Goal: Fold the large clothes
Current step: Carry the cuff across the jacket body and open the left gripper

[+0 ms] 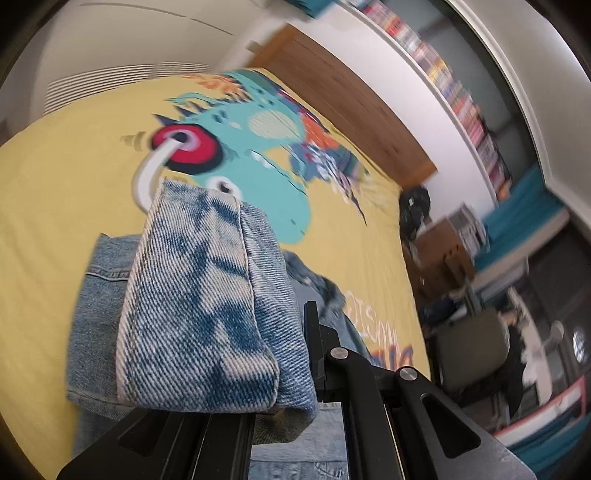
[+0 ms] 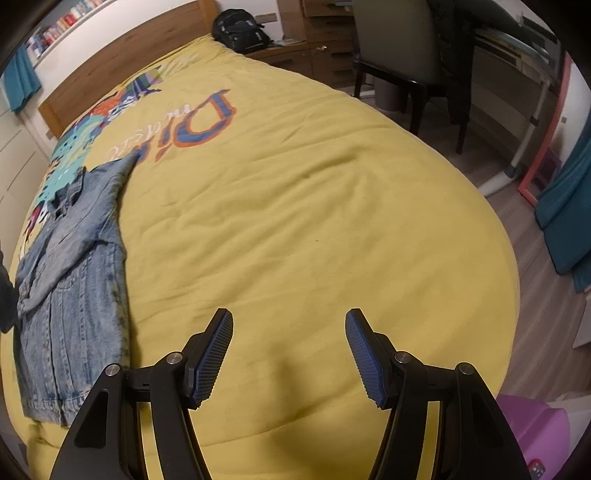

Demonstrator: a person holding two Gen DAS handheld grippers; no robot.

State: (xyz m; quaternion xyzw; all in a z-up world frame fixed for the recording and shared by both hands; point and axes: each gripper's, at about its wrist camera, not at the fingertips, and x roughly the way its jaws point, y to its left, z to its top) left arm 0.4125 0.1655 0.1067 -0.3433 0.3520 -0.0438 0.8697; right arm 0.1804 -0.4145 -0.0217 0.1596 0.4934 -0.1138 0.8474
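A light blue washed denim jacket (image 2: 70,280) lies on the yellow bed cover (image 2: 314,206) at the far left in the right wrist view. In the left wrist view my left gripper (image 1: 295,354) is shut on the jacket's sleeve cuff (image 1: 199,295), which drapes over the left finger and hides it; the rest of the jacket (image 1: 96,295) lies below. My right gripper (image 2: 288,354) is open and empty above the bare cover, well to the right of the jacket.
The cover carries a cartoon dinosaur print (image 1: 251,147) and orange-blue lettering (image 2: 199,118). A wooden headboard (image 2: 122,62), a black backpack (image 2: 240,29), a chair (image 2: 399,55) and a desk stand past the bed. A purple bin (image 2: 532,432) sits at lower right.
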